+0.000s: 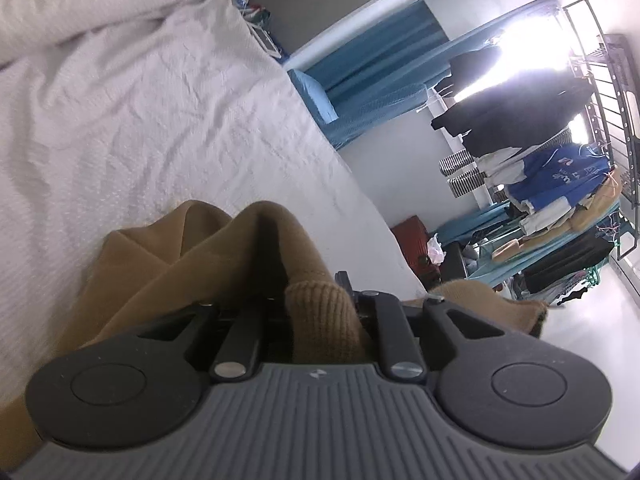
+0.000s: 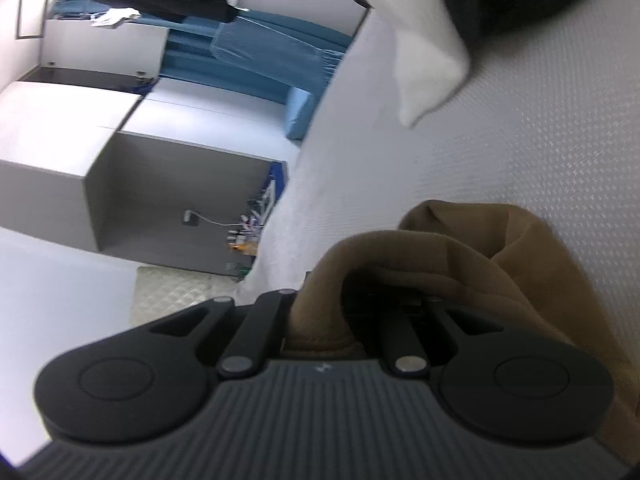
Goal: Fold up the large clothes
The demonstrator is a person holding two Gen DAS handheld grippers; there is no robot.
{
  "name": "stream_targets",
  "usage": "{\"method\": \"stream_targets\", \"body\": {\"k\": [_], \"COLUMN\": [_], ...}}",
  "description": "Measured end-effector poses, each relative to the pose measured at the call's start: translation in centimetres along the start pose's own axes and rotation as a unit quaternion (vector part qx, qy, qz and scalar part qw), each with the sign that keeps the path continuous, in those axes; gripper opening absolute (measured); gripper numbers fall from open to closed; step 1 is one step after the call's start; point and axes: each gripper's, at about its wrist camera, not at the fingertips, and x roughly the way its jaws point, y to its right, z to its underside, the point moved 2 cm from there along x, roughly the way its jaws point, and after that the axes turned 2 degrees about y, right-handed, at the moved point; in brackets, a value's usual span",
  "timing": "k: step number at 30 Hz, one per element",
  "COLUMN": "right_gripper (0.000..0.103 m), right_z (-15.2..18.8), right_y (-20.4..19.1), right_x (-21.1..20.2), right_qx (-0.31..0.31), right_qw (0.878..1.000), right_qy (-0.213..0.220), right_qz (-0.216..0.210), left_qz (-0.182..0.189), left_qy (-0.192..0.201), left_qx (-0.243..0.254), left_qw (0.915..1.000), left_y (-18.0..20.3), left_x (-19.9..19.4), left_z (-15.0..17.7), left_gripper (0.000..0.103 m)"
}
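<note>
A tan knit garment (image 1: 168, 256) lies bunched on the white bedspread (image 1: 140, 120). My left gripper (image 1: 320, 300) is shut on its ribbed edge, and the cloth covers the fingertips. In the right wrist view the same tan garment (image 2: 500, 264) drapes over my right gripper (image 2: 356, 304), which is shut on a fold of it above the white bedspread (image 2: 540, 140). Both views are rolled sideways.
A white and black garment (image 2: 432, 60) lies further along the bed. A rack of hanging clothes (image 1: 552, 184) stands beyond the bed's edge, with a red suitcase (image 1: 412, 236) on the floor. Blue curtains (image 1: 372, 52) and a grey cabinet (image 2: 120, 160) line the room.
</note>
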Motion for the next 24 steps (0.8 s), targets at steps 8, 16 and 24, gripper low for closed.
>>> {"method": "stream_targets", "body": {"k": [8, 16, 24], "right_gripper": [0.012, 0.012, 0.012], "right_z": [-0.7, -0.7, -0.6], "right_y": [2.7, 3.6, 3.5], "right_x": [5.7, 8.5, 8.0], "right_qx": [0.005, -0.013, -0.019], "right_qw": [0.999, 0.998, 0.998], "right_qy": [-0.021, -0.036, -0.042], "right_qz": [0.036, 0.048, 0.033], "left_qz": [-0.017, -0.039, -0.020], "left_qy": [-0.011, -0.036, -0.028], "left_qx": [-0.005, -0.034, -0.021], "left_qw": [0.9998, 0.9980, 0.9992], "left_y": [-3.4, -5.5, -5.5], "left_x": [6.6, 10.5, 8.8], "left_z": [-0.6, -1.3, -1.1], "left_gripper": [0.019, 0.019, 0.019]}}
